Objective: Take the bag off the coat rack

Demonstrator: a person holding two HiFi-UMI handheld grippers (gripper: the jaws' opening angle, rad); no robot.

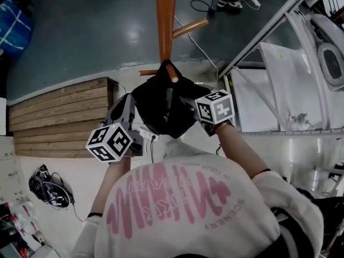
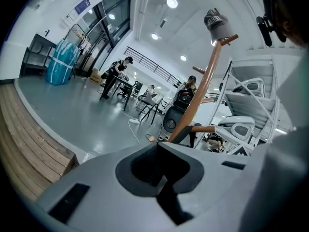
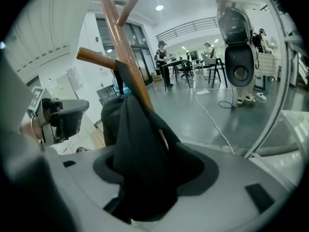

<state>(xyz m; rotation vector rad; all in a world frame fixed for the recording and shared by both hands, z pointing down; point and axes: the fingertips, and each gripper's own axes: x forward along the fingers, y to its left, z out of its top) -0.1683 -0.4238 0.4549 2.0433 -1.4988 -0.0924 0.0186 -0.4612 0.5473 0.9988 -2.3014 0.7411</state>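
Black bag (image 1: 161,106), soft and slumped, hangs on an angled peg of the wooden coat rack (image 1: 165,20) in the head view. Its lower part is hidden behind the person's pale sweatshirt (image 1: 177,208). The left tongs (image 1: 128,98) sit just beside the bag's left edge. The right tongs (image 1: 189,105) reach into its right side, their tips lost against the dark cloth. Below the rack lie a glossy grey-blue floor (image 1: 80,36) and a stepped platform of wooden planks (image 1: 59,117). A white metal frame (image 1: 269,31) stands at the right.

In the left gripper view, the left tongs (image 2: 161,175) are pressed together with nothing between them. The rack's smooth orange-brown pole (image 2: 203,86) rises beyond them, and a grey item (image 2: 217,25) caps one peg, too small to identify. Blurred people and chairs fill the far end of a bright hall.

In the right gripper view, the right tongs (image 3: 145,187) stand wide apart around a bunched fold of the bag (image 3: 140,149). The matte fabric covers the gap, so the inner faces cannot be seen. The rack (image 3: 120,42) stands right behind the bag, and a white cable trails across the shiny floor (image 3: 203,115).
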